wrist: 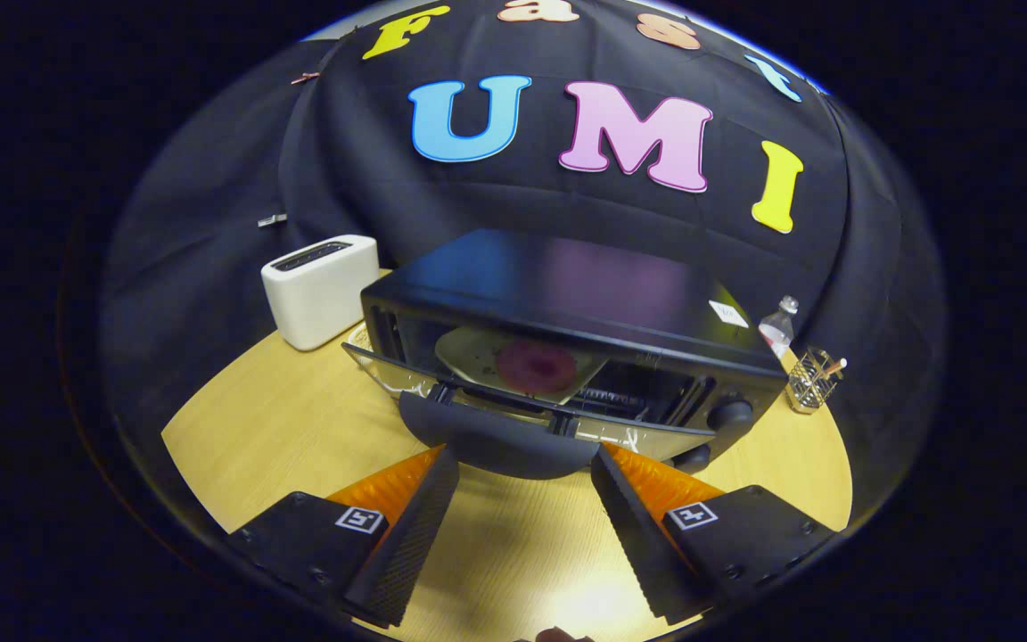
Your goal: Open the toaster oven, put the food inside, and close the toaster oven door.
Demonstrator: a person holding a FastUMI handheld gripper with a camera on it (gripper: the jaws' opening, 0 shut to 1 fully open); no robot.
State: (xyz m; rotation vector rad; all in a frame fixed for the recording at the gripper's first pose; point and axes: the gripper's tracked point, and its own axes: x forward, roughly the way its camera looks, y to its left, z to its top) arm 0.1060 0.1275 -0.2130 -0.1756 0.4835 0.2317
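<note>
The gripper (524, 464) is spread wide, holding nothing, above the wooden table (264, 437). At twelve o'clock, just ahead, the toaster oven (567, 303) has its door (496, 428) partly open; the food (536, 366) sits inside on a plate (469, 352). A white toaster (319, 290) stands at ten o'clock.

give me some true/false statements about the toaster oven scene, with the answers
1. The toaster oven door is hanging partly open. True.
2. The gripper is shut on the door handle. False: its fingers are spread open, with the handle just ahead of them.
3. A plate with a dark reddish food item sits inside the oven. True.
4. The white toaster stands on top of the oven. False: it stands on the table beside it.
</note>
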